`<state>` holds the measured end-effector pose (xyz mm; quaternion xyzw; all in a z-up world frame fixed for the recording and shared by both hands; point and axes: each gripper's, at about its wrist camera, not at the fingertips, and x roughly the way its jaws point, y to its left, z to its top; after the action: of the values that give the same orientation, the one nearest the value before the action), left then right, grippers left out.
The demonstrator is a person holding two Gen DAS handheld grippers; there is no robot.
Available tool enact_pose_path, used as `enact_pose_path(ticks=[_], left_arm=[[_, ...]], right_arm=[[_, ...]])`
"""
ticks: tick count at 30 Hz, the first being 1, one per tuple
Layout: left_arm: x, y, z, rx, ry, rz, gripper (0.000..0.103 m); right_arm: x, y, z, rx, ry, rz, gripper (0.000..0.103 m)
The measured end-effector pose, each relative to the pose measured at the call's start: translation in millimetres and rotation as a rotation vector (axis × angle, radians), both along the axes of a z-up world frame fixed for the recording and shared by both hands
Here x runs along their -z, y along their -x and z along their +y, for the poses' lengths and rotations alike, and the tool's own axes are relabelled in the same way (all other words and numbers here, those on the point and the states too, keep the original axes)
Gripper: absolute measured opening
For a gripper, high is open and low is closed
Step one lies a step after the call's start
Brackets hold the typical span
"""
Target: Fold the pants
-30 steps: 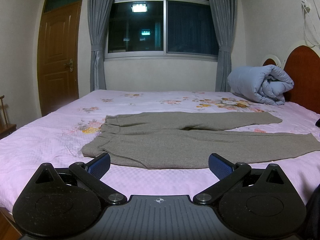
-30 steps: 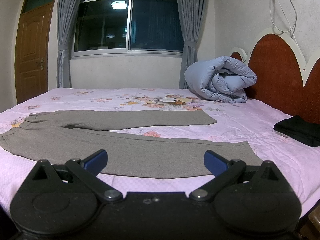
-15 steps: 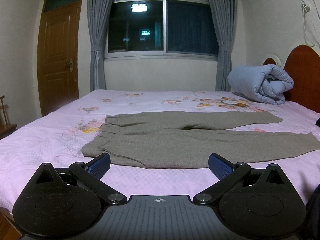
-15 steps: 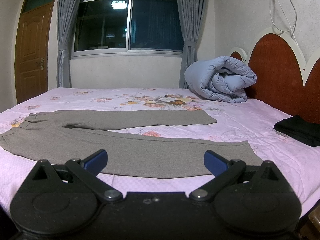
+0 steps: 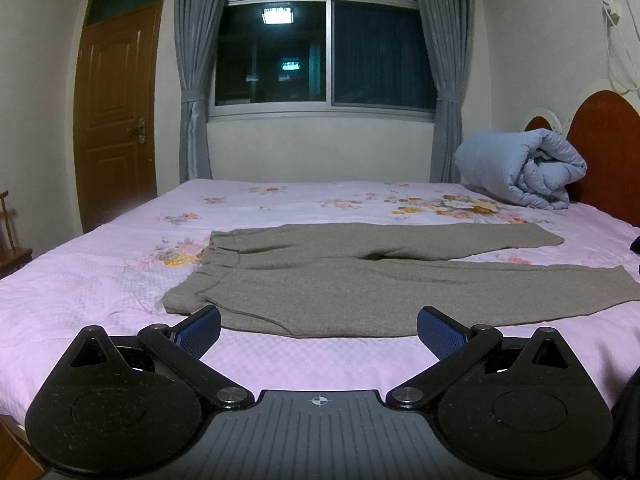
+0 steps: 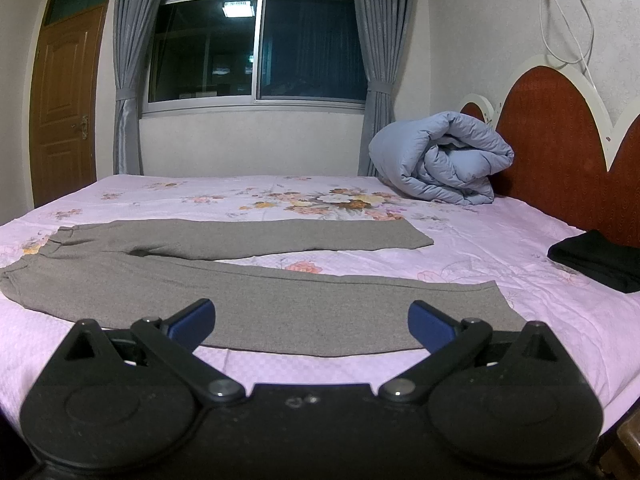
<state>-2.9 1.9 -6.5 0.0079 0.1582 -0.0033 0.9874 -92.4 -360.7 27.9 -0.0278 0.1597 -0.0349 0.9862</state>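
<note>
Grey pants lie flat on the pink floral bed, waistband to the left, both legs stretched to the right and spread apart. They also show in the right wrist view. My left gripper is open and empty, held just before the near edge of the pants at the hip end. My right gripper is open and empty, just before the near leg close to its cuff.
A rolled blue duvet lies at the far right by the red headboard. A folded black garment lies on the bed at the right. A window, grey curtains and a wooden door stand behind the bed.
</note>
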Motion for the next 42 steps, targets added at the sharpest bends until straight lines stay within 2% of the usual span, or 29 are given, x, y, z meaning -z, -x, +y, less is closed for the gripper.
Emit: enact_pose_path(ticks=[13, 17, 19, 21, 23, 29, 36, 42], left_arm=[[-6, -5, 0, -0.018, 0.010, 0.011, 0.103], [-5, -19, 3, -0.018, 0.013, 0.078, 0.103], [-8, -31, 10, -0.022, 0.006, 0.079, 0.103], [-17, -50, 22, -0.040, -0.036, 0.054, 0.103], [-27, -73, 39, -0.063, -0.041, 0.040, 0.103], [-44, -163, 105, -0.093, 0.074, 0.075, 0.103], [-21, -278, 156, -0.140, 0.078, 0.185, 0.103], [7, -363, 180, -0.086, 0.055, 0.207, 0.103]], right_arm=[[-1, -5, -4, -0.006, -0.017, 0.020, 0.097], [1, -10, -12, -0.002, -0.060, 0.052, 0.097], [-3, -14, -14, -0.009, -0.062, 0.056, 0.097], [-8, -19, -15, -0.027, -0.047, 0.048, 0.097], [-16, -27, -16, -0.033, -0.024, 0.035, 0.097], [-41, -75, -22, -0.020, -0.029, 0.019, 0.097], [-67, -170, -19, 0.001, -0.089, 0.025, 0.097], [-59, -260, -1, 0.022, -0.113, 0.077, 0.097]])
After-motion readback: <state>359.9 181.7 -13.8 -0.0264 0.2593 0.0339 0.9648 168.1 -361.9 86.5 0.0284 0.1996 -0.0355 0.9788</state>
